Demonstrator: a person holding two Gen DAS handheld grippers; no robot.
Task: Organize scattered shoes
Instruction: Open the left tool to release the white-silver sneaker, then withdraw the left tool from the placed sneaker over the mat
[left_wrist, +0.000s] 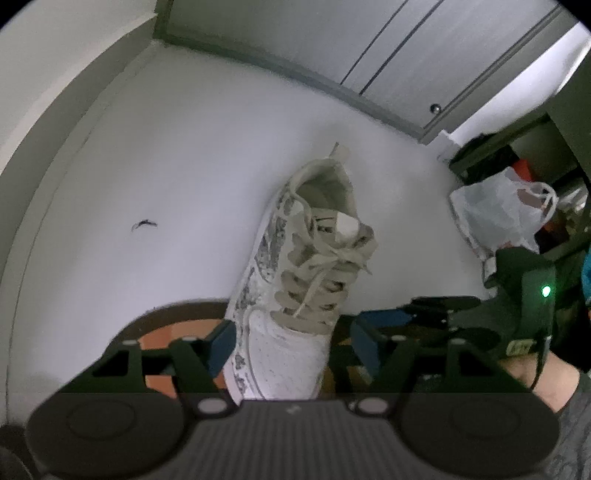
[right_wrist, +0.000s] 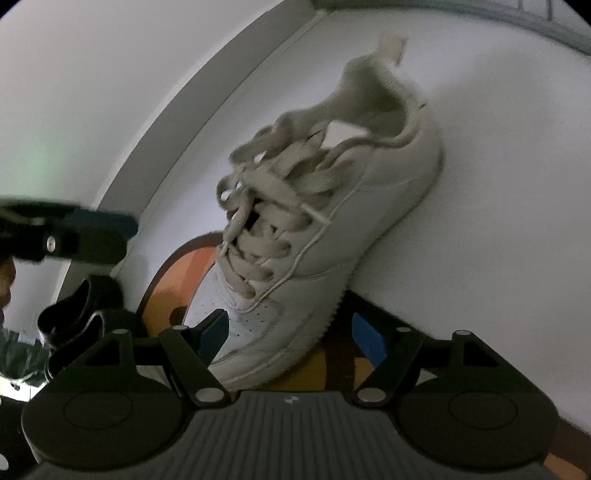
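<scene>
Two white sneakers on a pale floor, toes overlapping the edge of an orange-and-brown mat (right_wrist: 173, 280). Left wrist view: the patterned sneaker (left_wrist: 295, 280), grey print down its side and beige laces, lies directly ahead of the left gripper (left_wrist: 291, 343), long axis running away from it, toe nearest and heel pointing toward the far cabinet doors (left_wrist: 424, 66). The toe box sits between the blue fingertips (left_wrist: 221, 339); jaws apart, a gap visible on the right side, contact on the left side uncertain but no clamping evident. Right wrist view: the plain sneaker (right_wrist: 321, 229) lies ahead of the right gripper (right_wrist: 291, 332), long axis slanting up and to the right, toe nearest, heel tab far. Its jaws are apart too, the toe between them, the right pad clear of the sole; the left pad is just beside the toe cap, touch not resolvable. Each hand is nearer its own shoe. The left gripper shows at the left edge of the right view, so the shoes are near one another. A plastic bag (left_wrist: 498, 210) sits off to the right by a dark shelf. Judgement: either grip would close across the toe width, not along the length.
</scene>
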